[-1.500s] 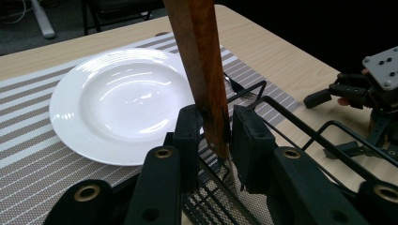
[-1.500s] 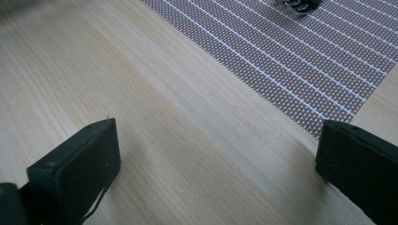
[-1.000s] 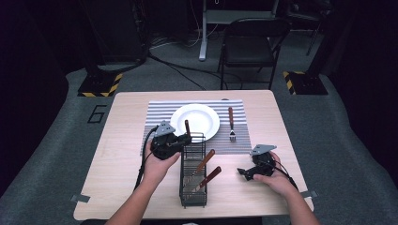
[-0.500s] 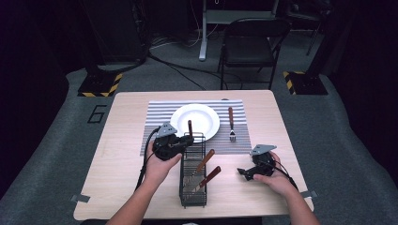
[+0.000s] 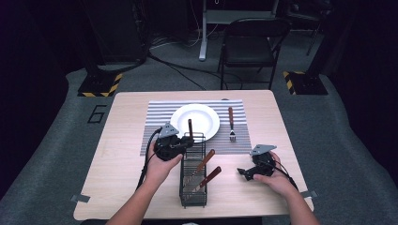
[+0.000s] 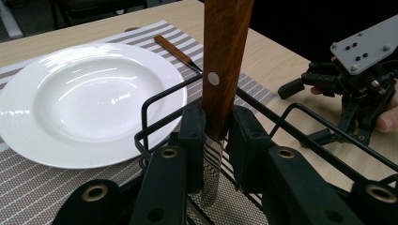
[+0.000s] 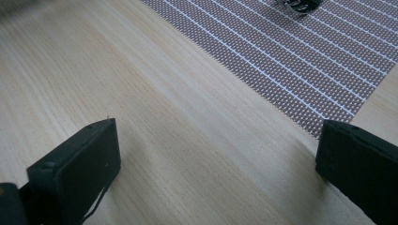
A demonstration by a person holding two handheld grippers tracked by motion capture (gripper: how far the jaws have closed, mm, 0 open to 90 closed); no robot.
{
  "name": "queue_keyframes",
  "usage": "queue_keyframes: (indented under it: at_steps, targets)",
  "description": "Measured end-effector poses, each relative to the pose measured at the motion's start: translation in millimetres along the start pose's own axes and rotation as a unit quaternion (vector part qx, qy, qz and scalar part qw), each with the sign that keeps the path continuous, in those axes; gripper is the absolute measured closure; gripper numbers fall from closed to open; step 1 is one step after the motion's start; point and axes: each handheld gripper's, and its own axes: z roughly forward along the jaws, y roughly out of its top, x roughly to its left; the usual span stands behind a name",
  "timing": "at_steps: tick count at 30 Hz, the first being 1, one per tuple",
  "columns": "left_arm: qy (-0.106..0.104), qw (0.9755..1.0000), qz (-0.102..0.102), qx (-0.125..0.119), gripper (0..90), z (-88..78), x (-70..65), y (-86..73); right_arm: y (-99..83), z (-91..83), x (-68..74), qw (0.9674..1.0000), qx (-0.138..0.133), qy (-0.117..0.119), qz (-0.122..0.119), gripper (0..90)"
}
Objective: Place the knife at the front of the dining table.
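Note:
My left gripper (image 5: 187,140) is shut on a wooden-handled utensil (image 5: 190,127) and holds it upright at the far end of the black wire basket (image 5: 193,202). In the left gripper view the pads clamp the utensil (image 6: 224,70) where the riveted handle meets its metal part, just inside the basket's rim (image 6: 159,101). Two more wooden-handled knives (image 5: 202,165) lie slanted in the basket. My right gripper (image 5: 244,172) rests low on the table to the right of the basket, and its jaws (image 7: 216,159) stand wide open over bare wood.
A white plate (image 5: 195,121) sits on a striped placemat (image 5: 155,136) just beyond the basket. A fork (image 5: 231,123) with a wooden handle lies on the mat to the plate's right. A folding chair (image 5: 251,44) stands behind the table.

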Motion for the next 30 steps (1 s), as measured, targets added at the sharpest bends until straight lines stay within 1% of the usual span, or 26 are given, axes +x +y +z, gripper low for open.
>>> queue_keyframes:
  at_steps: [7, 9, 16, 20, 25, 27, 30]
  targets:
    - [0.001, 1.0, 0.002, 0.006, 76.0, -1.5, -0.1, 3.0, 0.0, 0.0, -0.3, 1.0, 0.0, 0.0, -0.002, 0.0]
    - [0.001, 1.0, -0.002, 0.006, 76.0, -2.4, -0.3, 3.7, 0.0, 0.0, 0.0, 1.0, 0.0, 0.0, 0.0, 0.0]
    - [0.001, 1.0, 0.005, 0.005, 76.0, -8.7, -1.7, 10.5, 0.0, 0.0, 0.0, 1.0, 0.0, 0.0, 0.0, 0.0]
    - [0.004, 0.9999, 0.01, -0.001, 76.0, -14.8, -2.7, 17.0, 0.0, 0.0, 0.0, 1.0, 0.0, 0.0, 0.0, 0.0]
    - [0.006, 0.9999, 0.014, -0.002, 76.0, -20.0, -3.6, 23.6, 0.0, 0.0, 0.0, 1.0, 0.0, 0.0, 0.0, 0.0]
    - [0.01, 0.9997, 0.021, -0.005, 76.0, -25.9, -3.8, 31.4, 0.0, 0.0, 0.0, 1.0, 0.0, 0.0, 0.0, 0.0]
    - [0.012, 0.9997, 0.021, -0.01, 76.0, -31.1, -4.1, 37.9, 0.0, 0.0, -0.1, 1.0, 0.0, 0.0, 0.0, 0.0]
